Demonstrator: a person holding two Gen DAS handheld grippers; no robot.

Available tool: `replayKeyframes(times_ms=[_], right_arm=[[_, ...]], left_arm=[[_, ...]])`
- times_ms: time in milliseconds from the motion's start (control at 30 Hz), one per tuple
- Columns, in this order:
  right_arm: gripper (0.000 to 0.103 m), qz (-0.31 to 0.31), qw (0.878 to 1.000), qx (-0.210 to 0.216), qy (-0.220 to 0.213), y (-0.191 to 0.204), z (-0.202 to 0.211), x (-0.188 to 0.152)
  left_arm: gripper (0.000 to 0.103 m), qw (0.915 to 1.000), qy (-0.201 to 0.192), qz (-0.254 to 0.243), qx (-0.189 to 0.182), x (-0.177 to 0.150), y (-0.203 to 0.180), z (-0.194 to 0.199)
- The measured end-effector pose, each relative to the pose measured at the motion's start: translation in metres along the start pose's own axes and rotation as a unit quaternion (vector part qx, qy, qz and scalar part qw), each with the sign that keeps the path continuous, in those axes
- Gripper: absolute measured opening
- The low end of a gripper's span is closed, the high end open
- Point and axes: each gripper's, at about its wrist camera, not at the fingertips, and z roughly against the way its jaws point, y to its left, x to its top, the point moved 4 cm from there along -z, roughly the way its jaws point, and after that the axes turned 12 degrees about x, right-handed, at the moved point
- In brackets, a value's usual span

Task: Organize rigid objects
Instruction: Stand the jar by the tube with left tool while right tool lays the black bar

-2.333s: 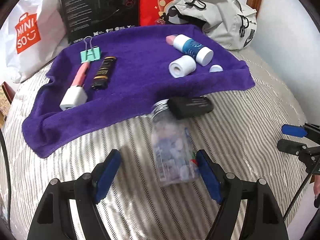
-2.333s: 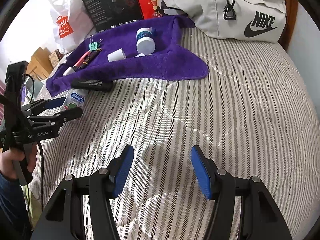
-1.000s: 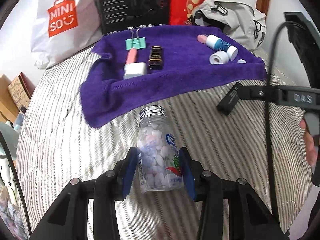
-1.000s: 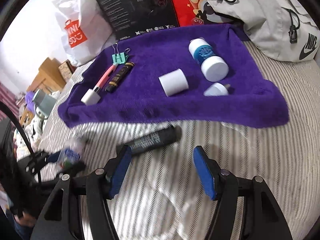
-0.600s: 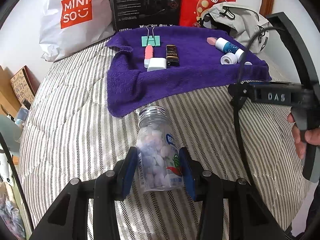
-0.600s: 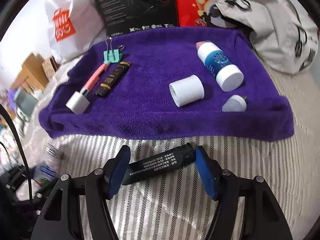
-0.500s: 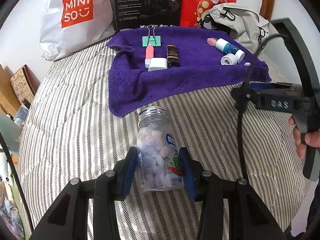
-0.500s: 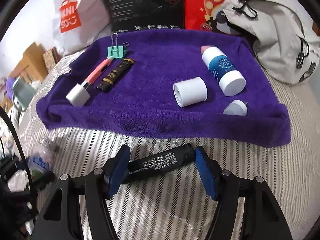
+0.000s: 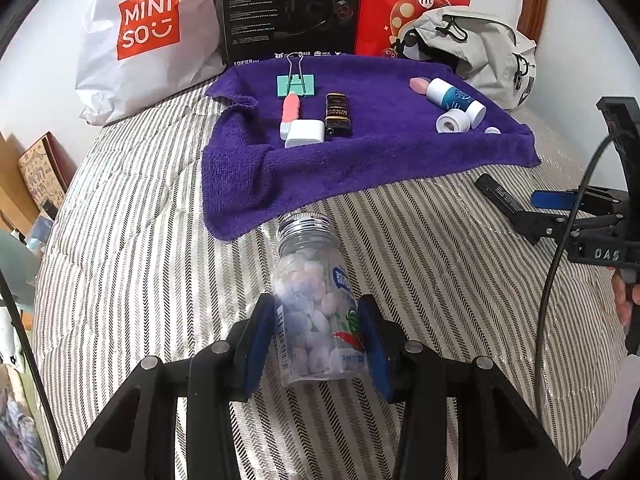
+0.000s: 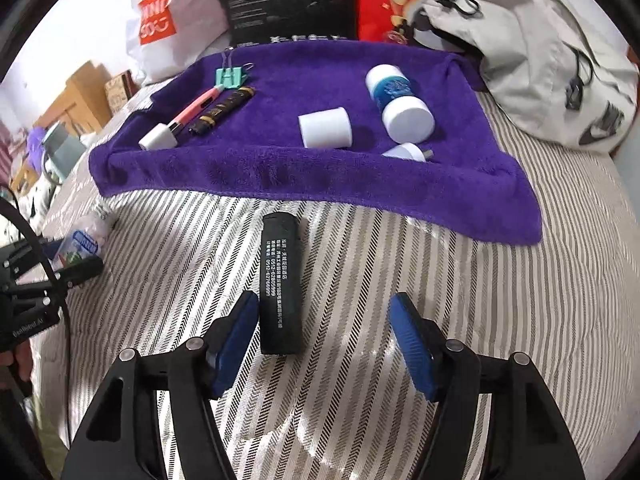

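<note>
My left gripper (image 9: 318, 338) is shut on a clear candy bottle (image 9: 316, 304) with a silver cap, held above the striped bedcover. My right gripper (image 10: 324, 340) is open; a black lighter-like tube (image 10: 280, 284) lies on the bedcover between its fingers, close to the left finger (image 10: 236, 336). The purple towel (image 10: 320, 184) lies beyond, holding a green binder clip (image 9: 296, 84), a pink-and-white charger (image 9: 298, 128), a dark lighter (image 9: 338, 120), a blue-white bottle (image 10: 400, 100), a white cap (image 10: 326, 128) and a small white piece (image 10: 408, 152).
At the back stand a white Miniso bag (image 9: 148, 32), a black box (image 9: 288, 8), a red bag (image 9: 416, 4) and a grey Nike backpack (image 10: 540, 60). The bed's left edge drops to cluttered furniture (image 10: 72, 108).
My right gripper has turned and come over the black tube, which now lies lengthwise between its open fingers. My left gripper keeps hold of the bottle, nearly still.
</note>
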Motion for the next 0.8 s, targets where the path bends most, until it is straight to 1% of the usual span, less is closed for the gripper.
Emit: replayKeyframes(times_ms=[33,100,133,167,233,267,367,500,567,700,800], right_arm=[[0.059,0.014,1.000,0.000,0.000,0.005,-0.002,0.000],[0.053,0.038,0.999,-0.009,0.000,0.013,-0.006,0.002],[0.046,0.051,0.999,-0.010,-0.001,0.018,-0.007,0.003],[0.032,0.058,0.998,-0.002,-0.003,0.022,-0.008,0.003],[0.024,0.070,0.998,0.003,-0.001,0.027,-0.009,0.004],[0.022,0.075,0.997,0.002,0.000,0.029,-0.010,0.004],[0.021,0.084,0.996,0.003,0.002,0.030,-0.010,0.005],[0.021,0.072,0.997,0.020,0.006,0.022,-0.006,0.002],[0.022,0.072,0.997,0.018,0.008,0.021,-0.005,0.001],[0.022,0.090,0.996,0.002,0.014,0.026,-0.007,0.000],[0.022,0.091,0.996,0.003,0.013,0.026,-0.008,0.002]], left_arm=[[0.041,1.0000,0.001,-0.001,0.000,0.001,0.000,-0.001],[0.041,1.0000,0.001,-0.003,0.002,0.001,-0.001,-0.001],[0.041,1.0000,0.001,-0.004,0.003,0.002,-0.002,-0.002],[0.041,1.0000,0.002,-0.004,0.003,0.002,-0.002,-0.002],[0.041,1.0000,0.002,-0.003,0.003,0.002,-0.002,-0.002],[0.041,1.0000,0.002,-0.003,0.004,0.002,-0.002,-0.002],[0.041,1.0000,0.002,-0.004,0.003,0.002,-0.002,-0.002],[0.041,1.0000,0.001,-0.004,0.002,0.002,-0.002,-0.003],[0.041,1.0000,0.001,-0.007,0.003,0.002,-0.003,-0.004],[0.041,0.9999,0.000,-0.012,0.006,0.003,-0.005,-0.005],[0.041,0.9999,-0.001,-0.012,0.005,0.004,-0.006,-0.007]])
